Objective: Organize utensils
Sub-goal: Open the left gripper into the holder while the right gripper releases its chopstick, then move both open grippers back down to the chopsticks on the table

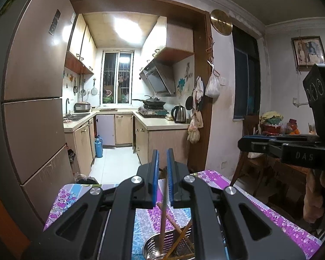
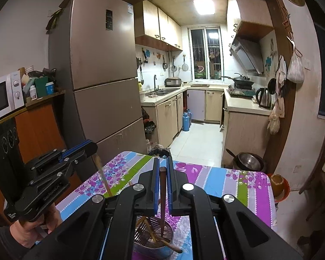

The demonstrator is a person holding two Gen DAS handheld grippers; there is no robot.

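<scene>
Beyond the floral tablecloth, a kitchen opens with a tall fridge at ten o'clock. At six o'clock on the cloth sits a steel strainer bowl holding loose chopsticks. Over it, the left gripper pinches a pale chopstick and the right gripper a dark chopstick, tips inside the bowl.

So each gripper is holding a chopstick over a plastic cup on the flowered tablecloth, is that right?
Not a plastic cup: the right wrist view shows a metal strainer holder under them. The rest stands: the left gripper and the right gripper each hold a chopstick over the tablecloth.
</scene>
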